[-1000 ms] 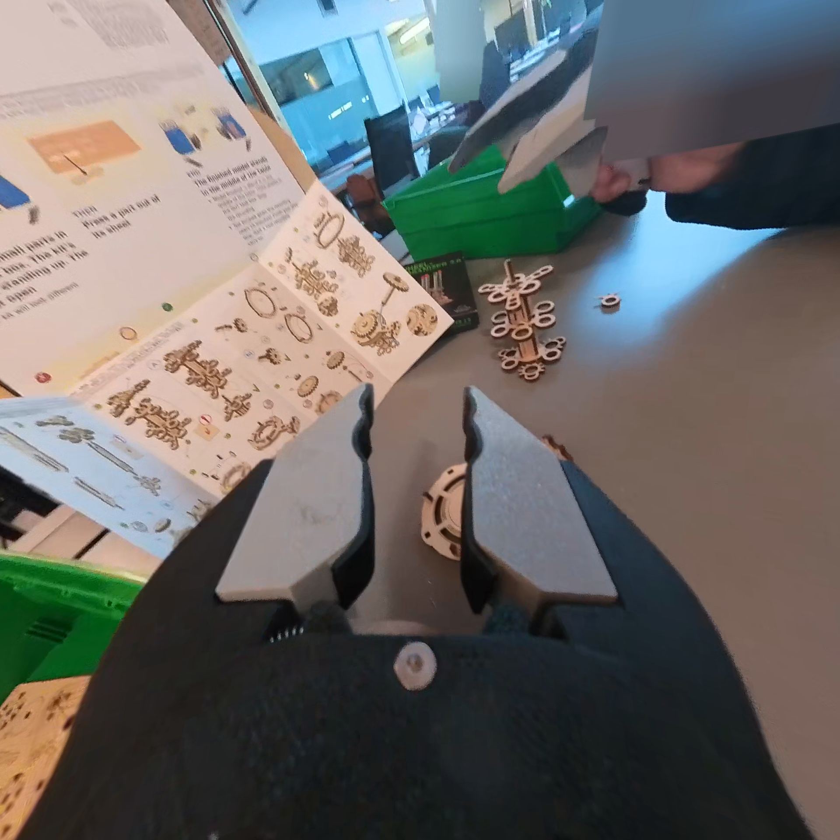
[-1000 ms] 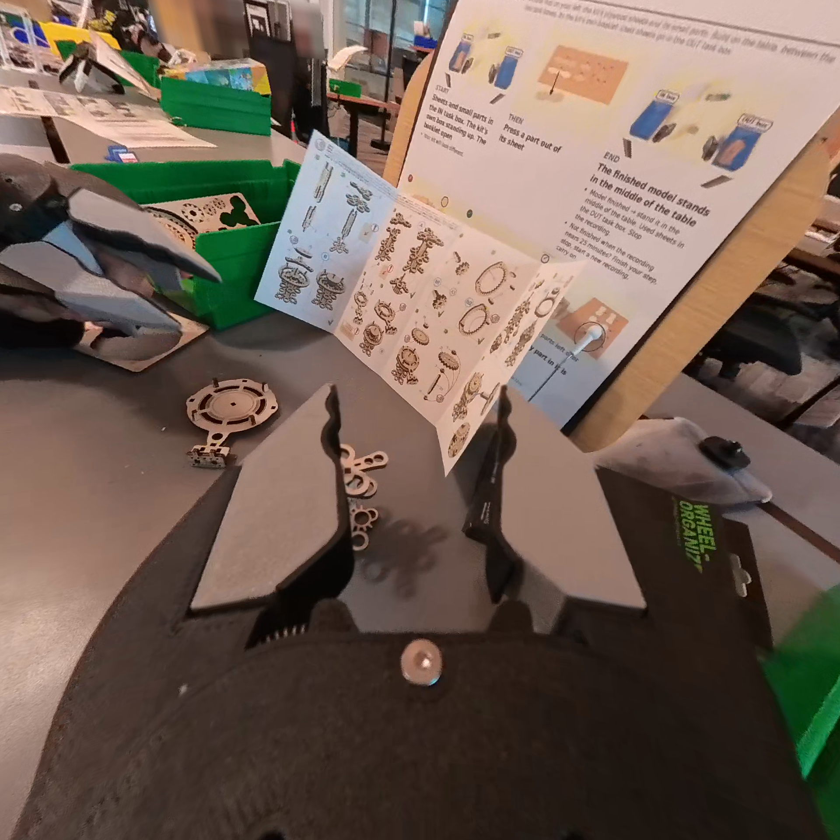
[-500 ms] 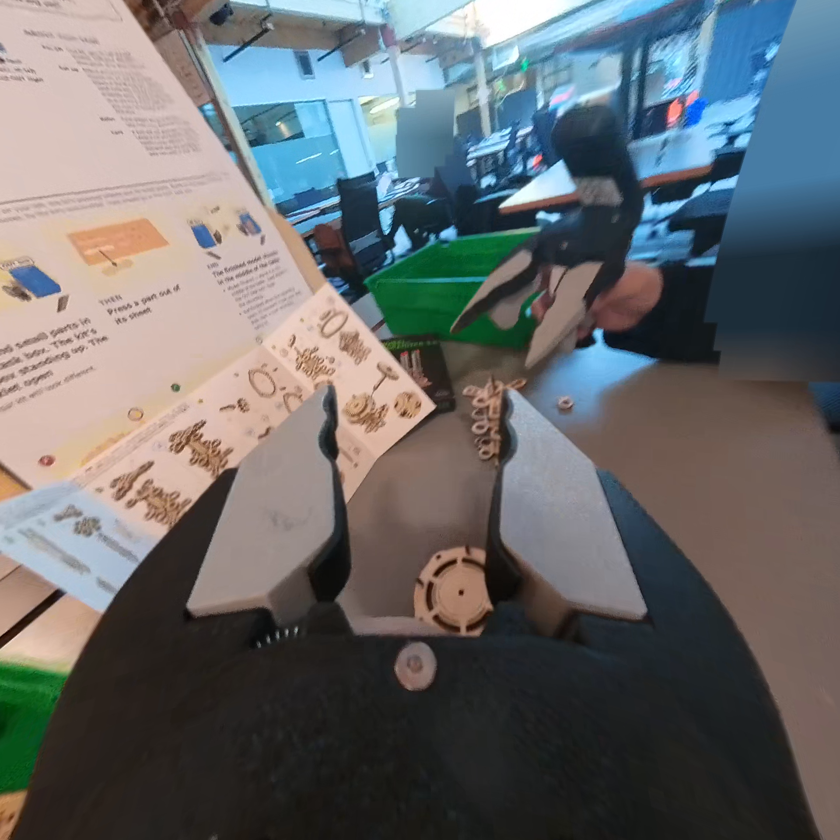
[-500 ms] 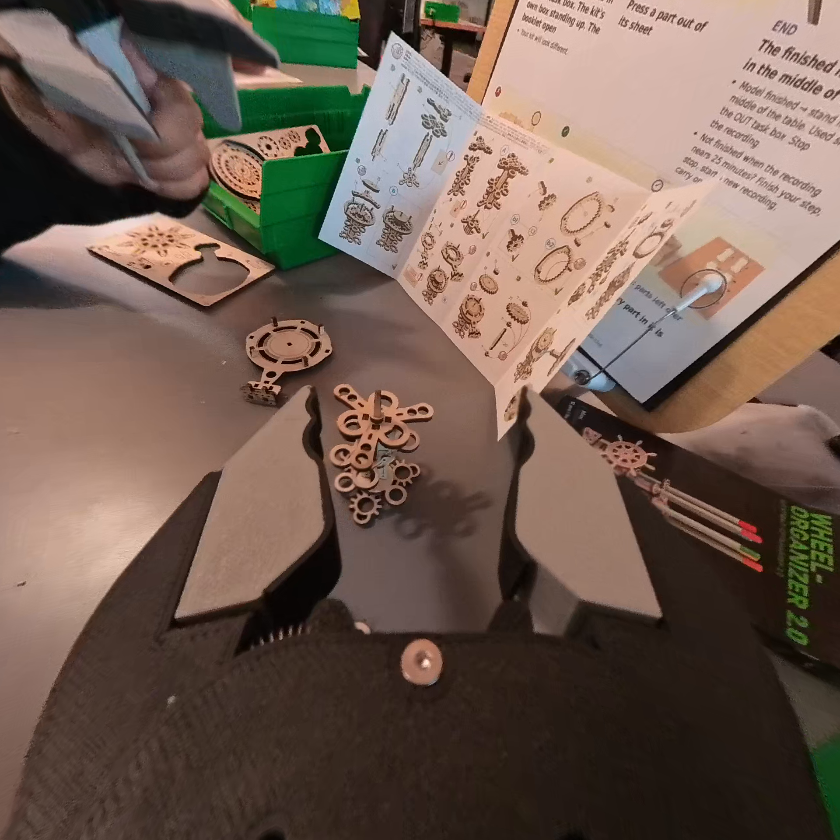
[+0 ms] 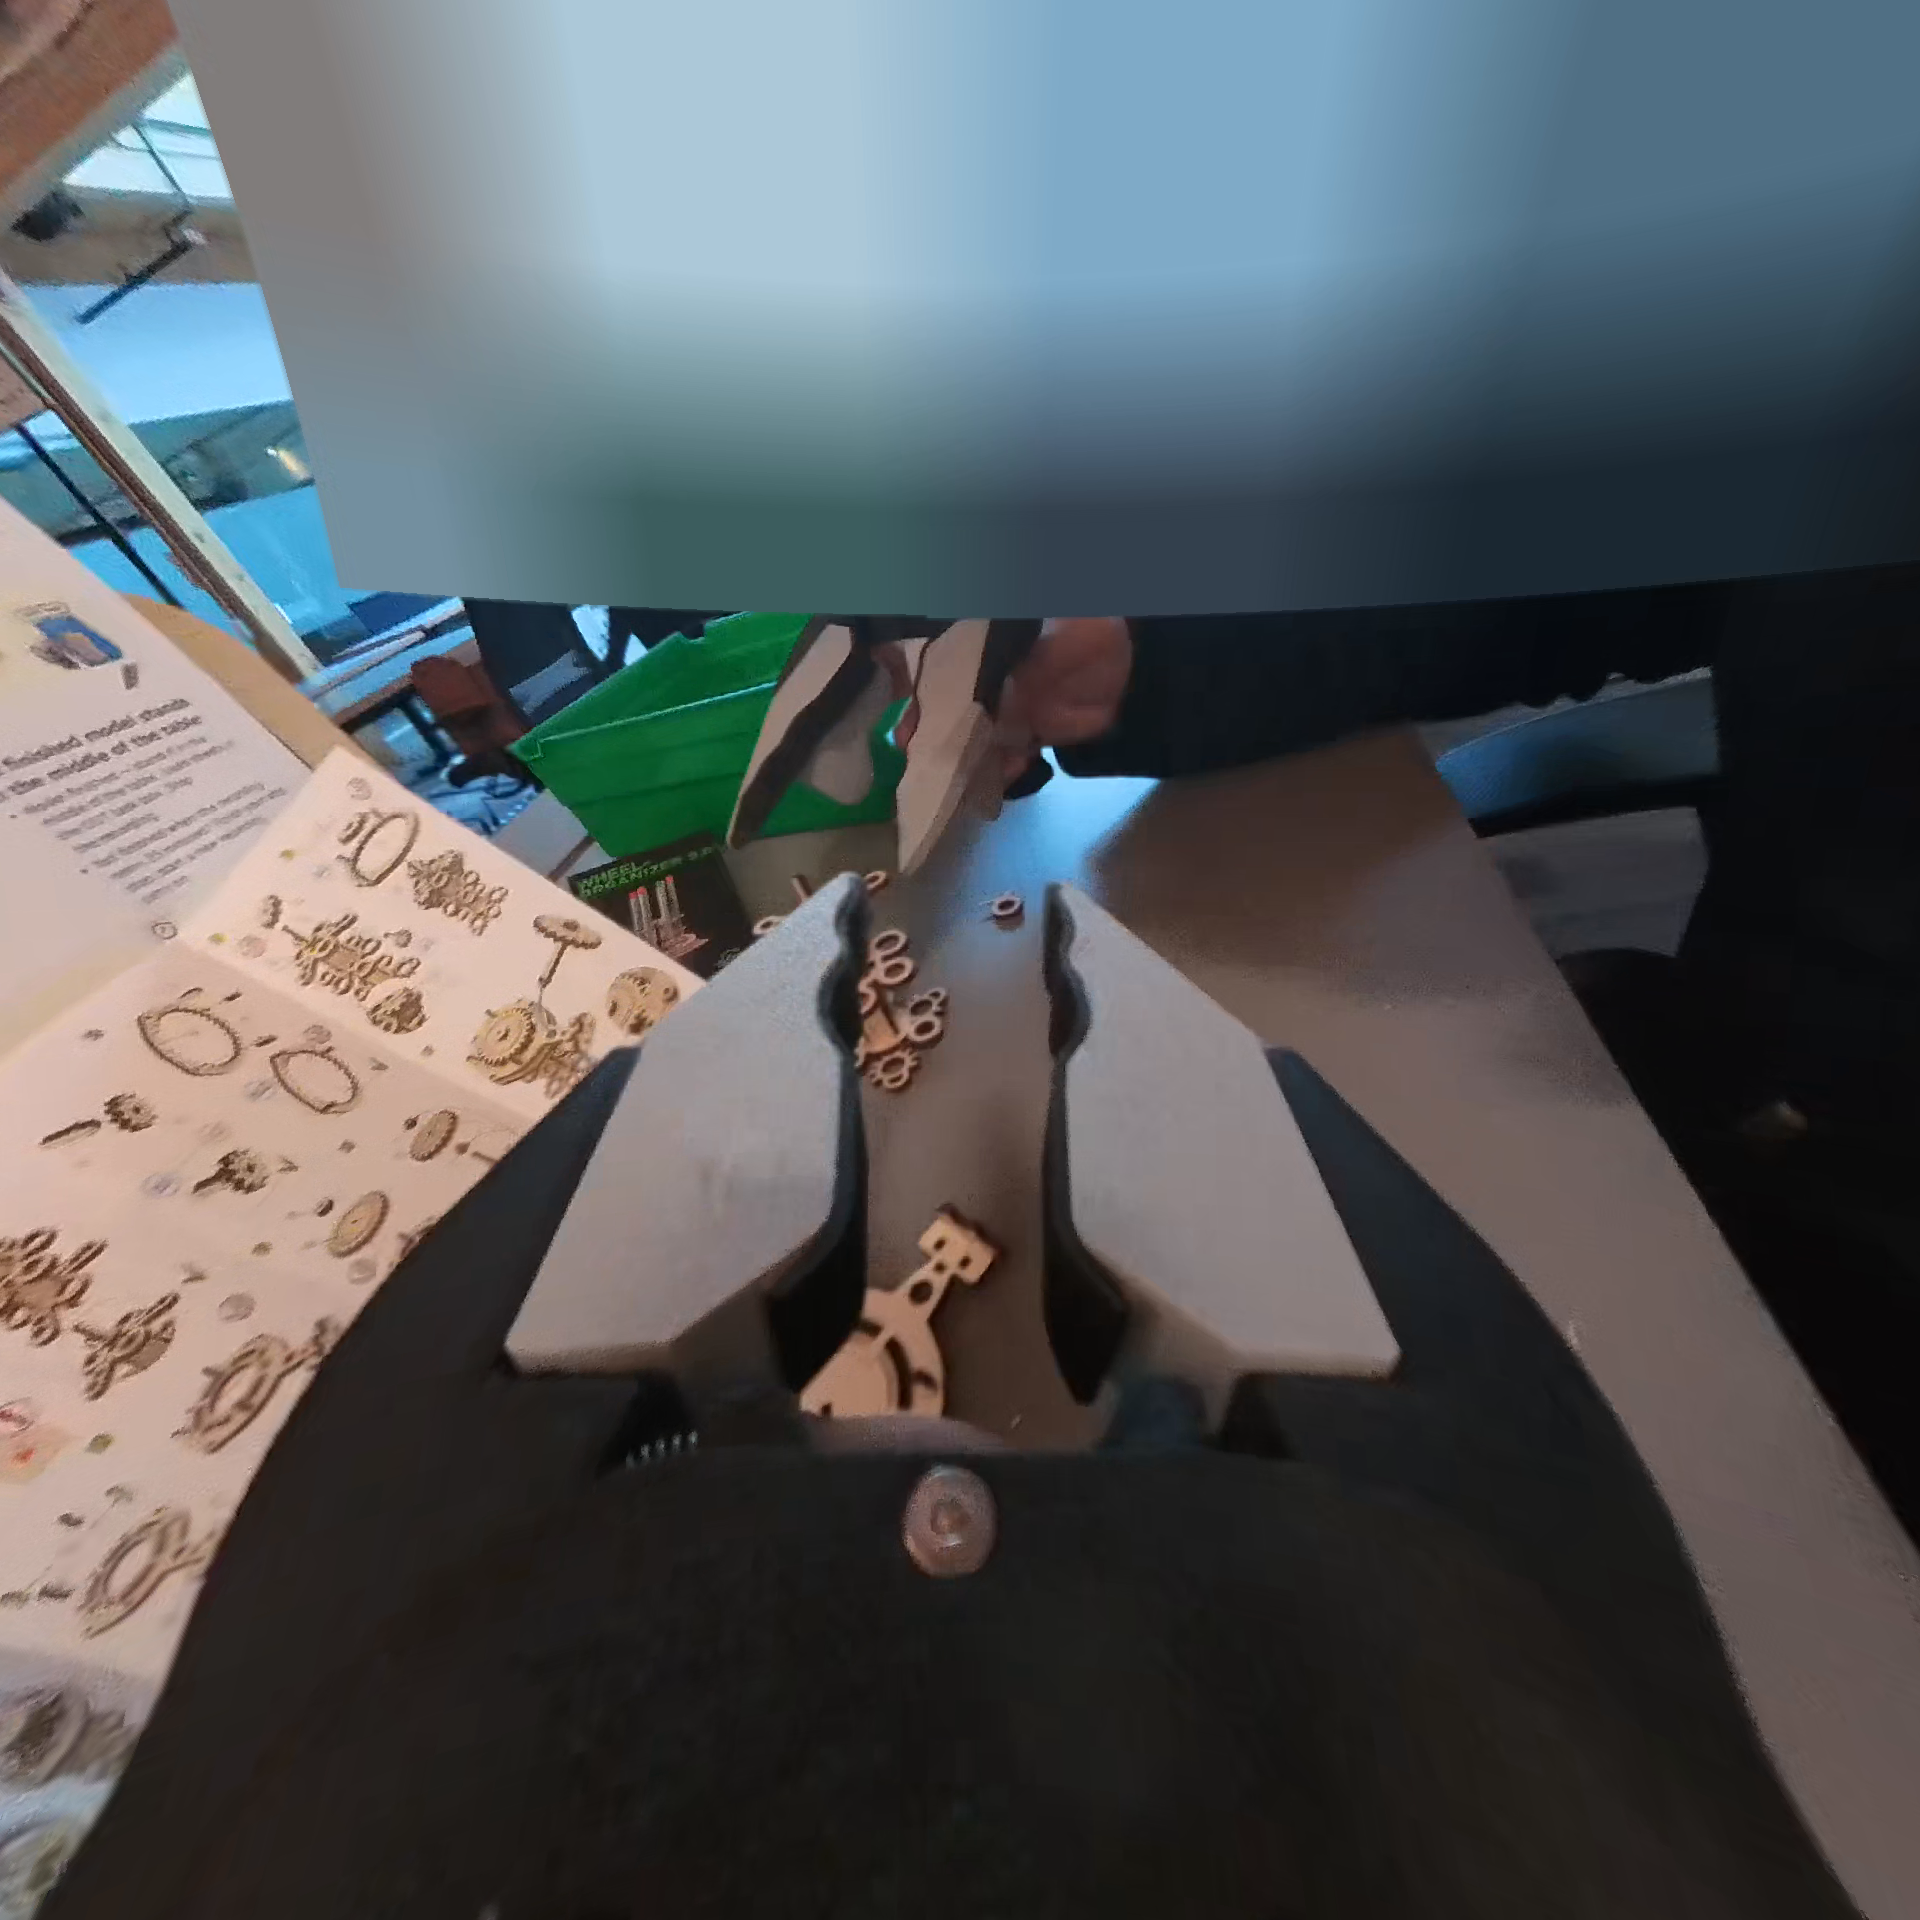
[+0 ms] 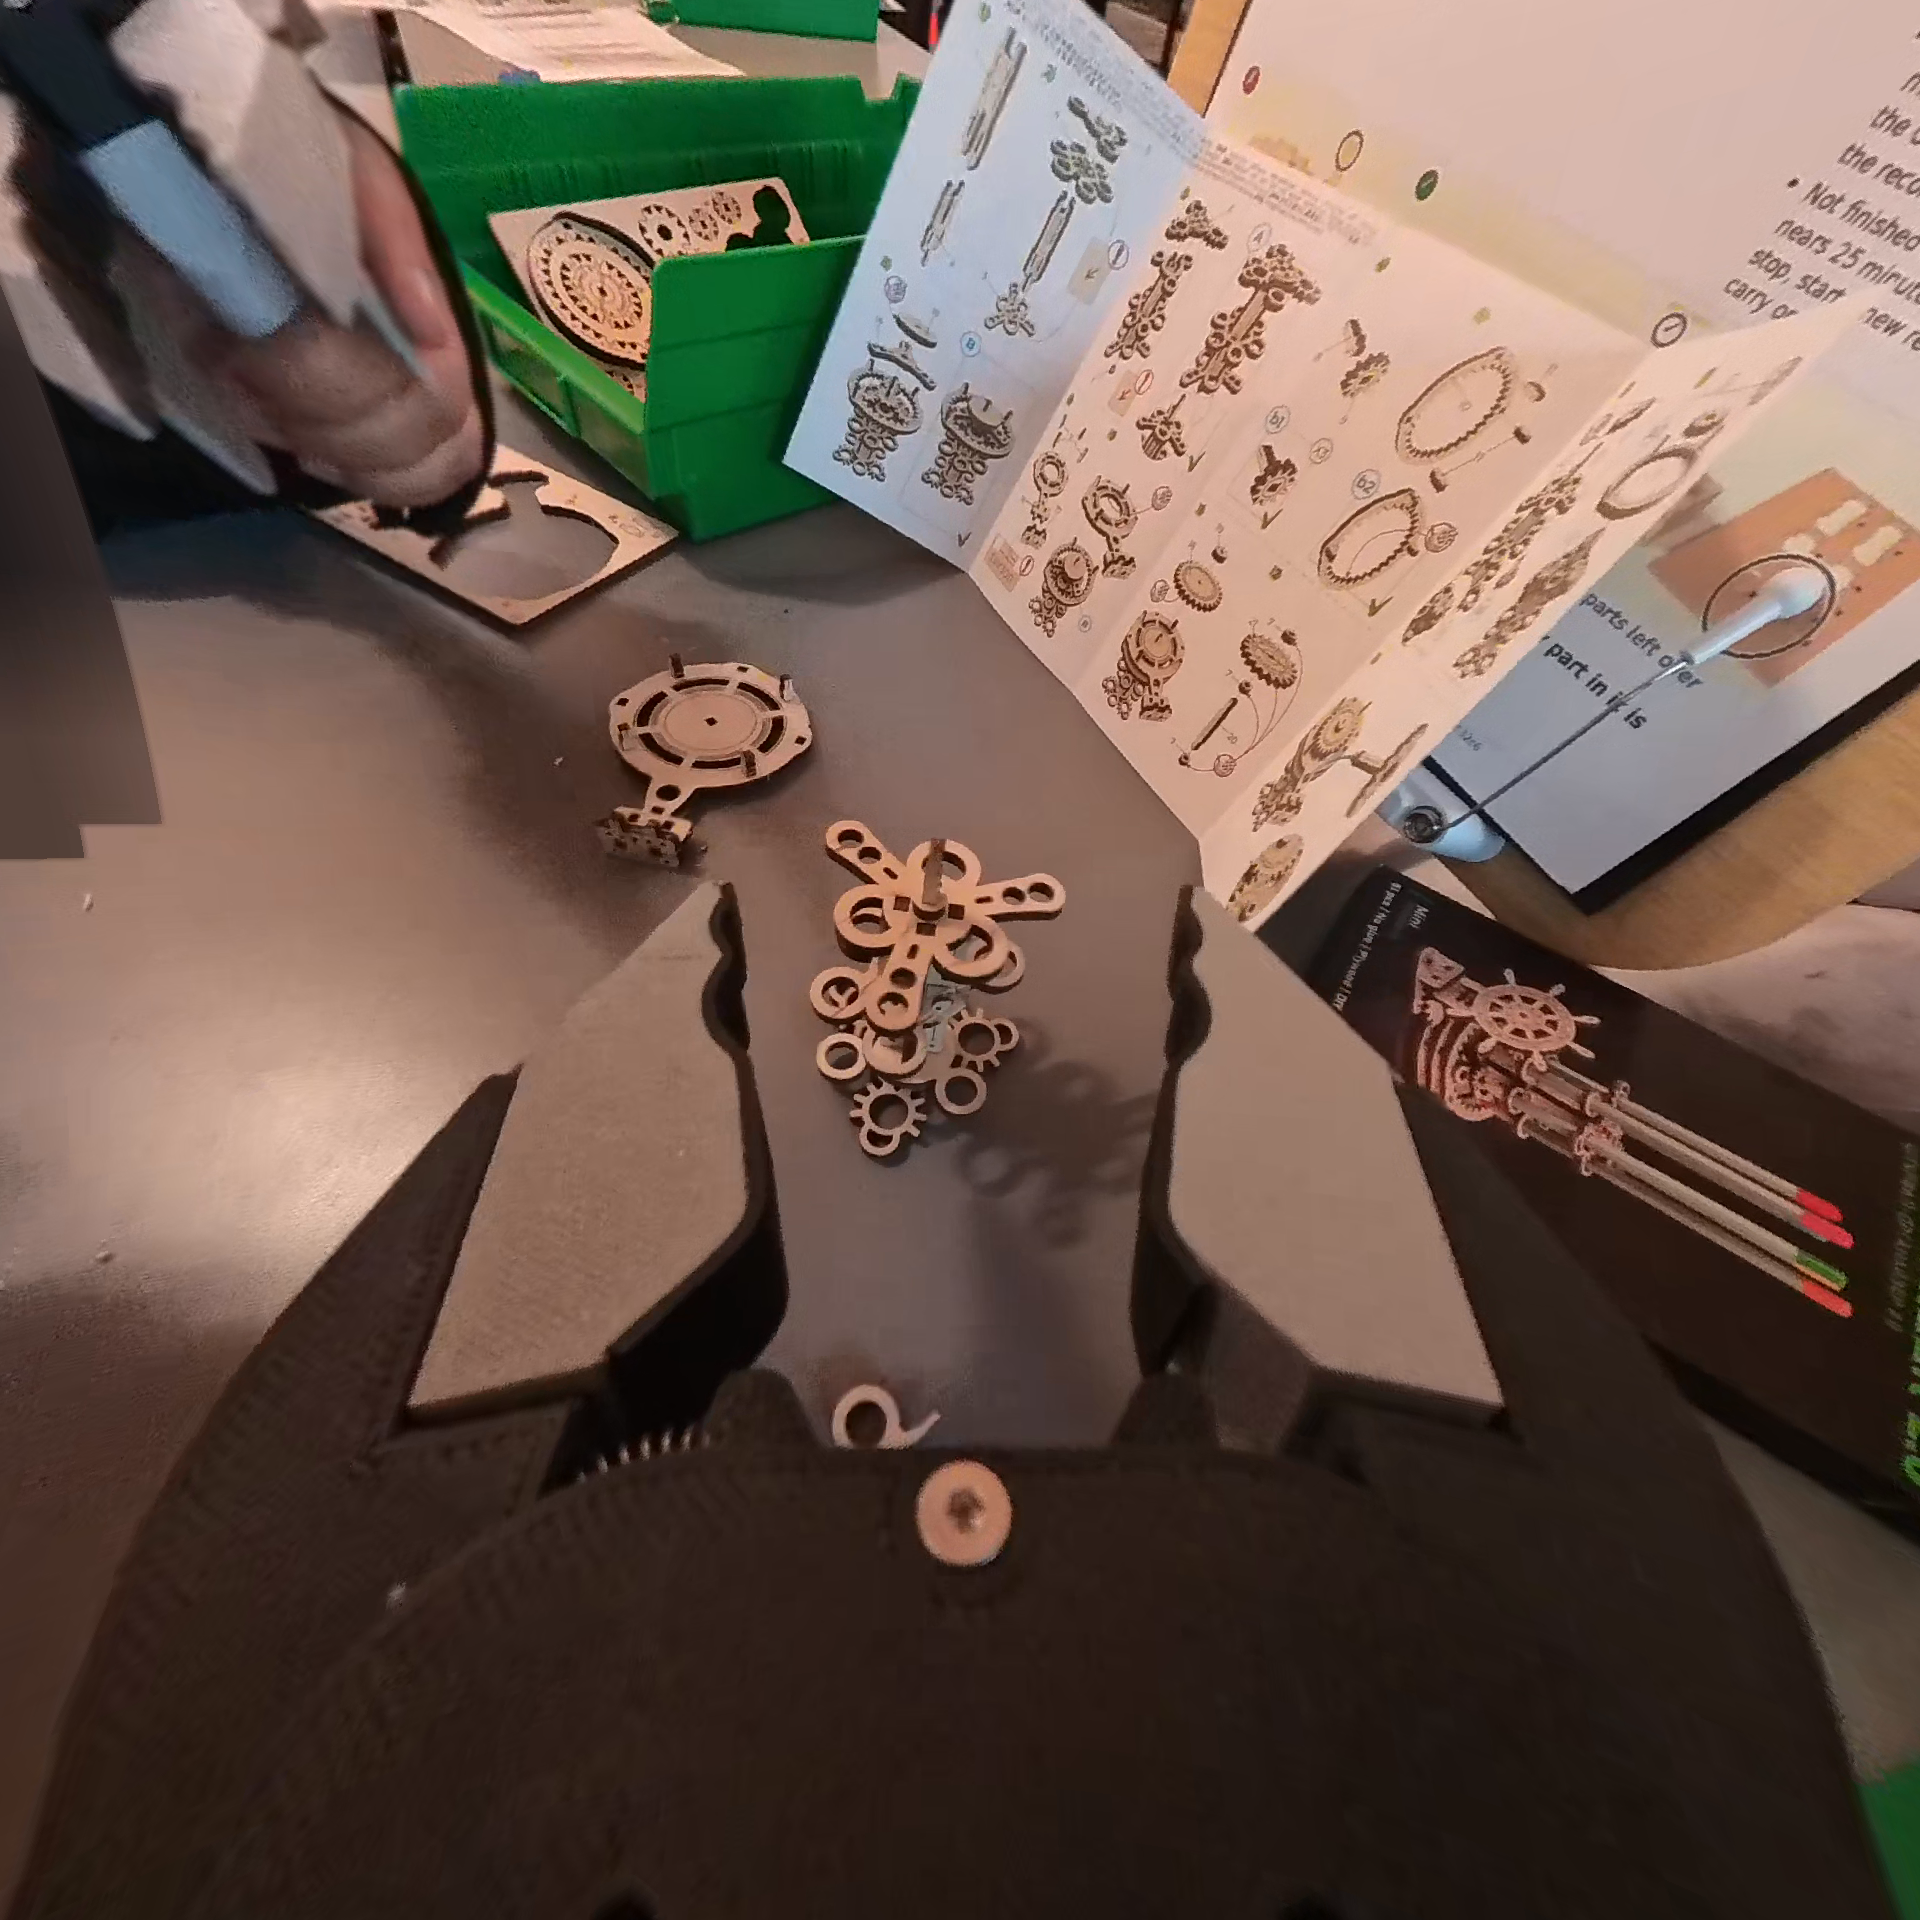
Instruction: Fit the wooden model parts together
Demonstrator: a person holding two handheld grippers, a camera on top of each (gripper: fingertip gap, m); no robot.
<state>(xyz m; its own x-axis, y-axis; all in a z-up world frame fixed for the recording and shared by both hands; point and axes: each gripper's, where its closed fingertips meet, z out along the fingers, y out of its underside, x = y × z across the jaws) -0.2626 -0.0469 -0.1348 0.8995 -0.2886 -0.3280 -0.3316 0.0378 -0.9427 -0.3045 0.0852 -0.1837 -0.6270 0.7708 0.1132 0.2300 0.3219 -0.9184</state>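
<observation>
A wooden assembly of stacked ring-armed plates on a post (image 6: 914, 997) stands on the grey table (image 6: 312, 935). My right gripper (image 6: 956, 914) is open and empty, hovering just short of the assembly, which sits between and ahead of its fingertips. A round slotted wooden disc with a stem (image 6: 707, 727) lies to its far left. A small wooden ring (image 6: 873, 1418) lies below the right gripper's base. My left gripper (image 5: 951, 914) is open and empty above the disc (image 5: 904, 1330). The assembly (image 5: 899, 1013) lies past the left fingertip.
A folded instruction booklet (image 6: 1247, 416) stands against a board at the back. A green bin (image 6: 717, 416) holds a part sheet; a punched sheet (image 6: 520, 561) lies in front of it. A black kit box (image 6: 1621, 1101) lies at the right. A second green bin (image 5: 665, 758) stands beyond. The disc (image 5: 904, 1330) is about 15 cm from both grippers' fingertips. It is also in sight in the right wrist view (image 6: 669, 768).
The right gripper has moved closer over the assembly and tilted down. The left gripper has shifted so the disc lies between its finger bases, and its jaws have narrowed a little.
</observation>
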